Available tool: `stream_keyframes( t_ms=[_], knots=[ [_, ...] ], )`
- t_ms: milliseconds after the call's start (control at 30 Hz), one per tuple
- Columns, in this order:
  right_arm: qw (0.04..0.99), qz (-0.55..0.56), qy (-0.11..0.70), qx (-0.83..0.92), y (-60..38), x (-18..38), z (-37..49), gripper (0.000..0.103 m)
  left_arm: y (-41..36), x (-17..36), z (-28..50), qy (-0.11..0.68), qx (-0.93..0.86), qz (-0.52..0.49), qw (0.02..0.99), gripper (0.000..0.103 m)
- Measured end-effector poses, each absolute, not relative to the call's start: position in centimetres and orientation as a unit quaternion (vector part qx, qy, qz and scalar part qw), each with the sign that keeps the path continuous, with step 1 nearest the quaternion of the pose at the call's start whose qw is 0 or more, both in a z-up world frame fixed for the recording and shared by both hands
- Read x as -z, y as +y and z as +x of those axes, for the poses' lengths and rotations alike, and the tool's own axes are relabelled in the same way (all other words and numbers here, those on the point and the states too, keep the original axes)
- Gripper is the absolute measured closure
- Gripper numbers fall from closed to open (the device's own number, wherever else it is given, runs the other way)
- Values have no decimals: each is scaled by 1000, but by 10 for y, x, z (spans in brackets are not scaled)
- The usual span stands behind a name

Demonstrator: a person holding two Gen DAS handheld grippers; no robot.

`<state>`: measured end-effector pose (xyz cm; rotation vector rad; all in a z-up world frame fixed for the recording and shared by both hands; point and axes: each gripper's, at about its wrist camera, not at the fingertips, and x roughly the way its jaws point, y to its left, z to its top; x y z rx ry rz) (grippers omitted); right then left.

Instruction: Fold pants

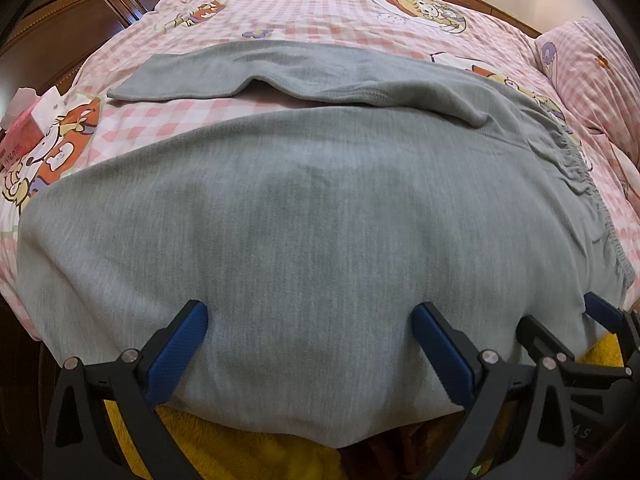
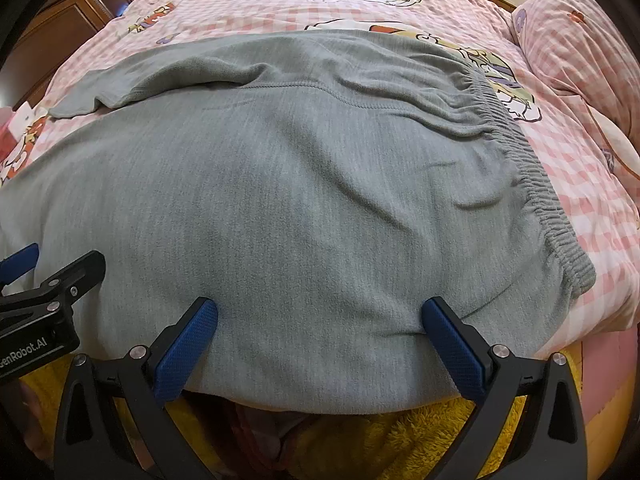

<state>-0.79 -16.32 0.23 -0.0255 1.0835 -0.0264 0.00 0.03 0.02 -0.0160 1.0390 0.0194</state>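
Big pink-checked bed cover [image 1: 320, 12] w/ cartoon prints fills both views, and spread across it lie the grey pants [image 1: 312, 216], flat, taking up most of the near half. Waistband [image 2: 532, 176] w/ gathered elastic runs down the right side; legs stretch off to the left. Far leg [image 1: 192, 76] lies apart from the near one at its hem end, a strip of cover showing between them, and its inner edge is rumpled near the crotch. Near leg drapes over the bed's front edge toward the cams.

Pink checked pillow [image 1: 588, 60] sits far right, at the head of the bed. Dark wood panelling [image 1: 72, 20] behind, on the left. Yellow fuzzy fabric [image 2: 440, 440] under the pants' near edge, low in frame. Tissue box [image 1: 28, 120] on the far left of the cover.

Left gripper [image 1: 308, 320]: jaws wide, blue pads on the near edge of the near leg, cloth spanning the gap, nothing pinched. Right gripper [image 2: 320, 316]: same deal, jaws wide apart, tips resting at the near edge closer to the waistband end. The 2 grippers sit just beside each other, each showing in the other's view.
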Motion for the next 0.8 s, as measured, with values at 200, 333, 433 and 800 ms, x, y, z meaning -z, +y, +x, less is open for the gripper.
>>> stream_keyframes(
  t_ms=[200, 333, 433, 800],
  knots=[
    [858, -12, 514, 12, -163, -1, -9, 0, 0, 0, 0, 496, -10, -7, 868, 0],
    [858, -12, 514, 12, -163, -1, -9, 0, 0, 0, 0, 496, -10, -7, 868, 0],
    [858, -13, 513, 13, -163, -1, -10, 0, 0, 0, 0, 495, -10, -6, 869, 0],
    [858, -13, 512, 13, -163, -2, -10, 0, 0, 0, 0, 495, -10, -6, 869, 0]
  ],
)
